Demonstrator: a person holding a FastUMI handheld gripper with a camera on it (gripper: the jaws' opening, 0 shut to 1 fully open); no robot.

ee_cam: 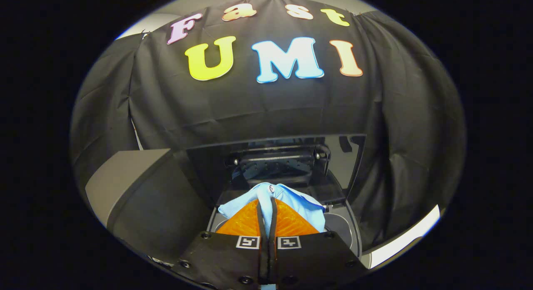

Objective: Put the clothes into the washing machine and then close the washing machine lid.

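A light blue garment [287, 202] with a small button is pinched between my gripper's [267, 202] two fingers, which are shut on it. The cloth spills out to both sides of the fingers and hangs over the washing machine's round opening [339, 223]. The dark washing machine [347, 236] stands just ahead and below, its glossy lid [287, 157] raised upright beyond the fingers, hinges showing at its base.
A grey slanted panel [125, 177] stands to the left of the machine. Black cloth walls close in behind and on both sides. A pale strip of floor or edging [408, 236] lies to the right.
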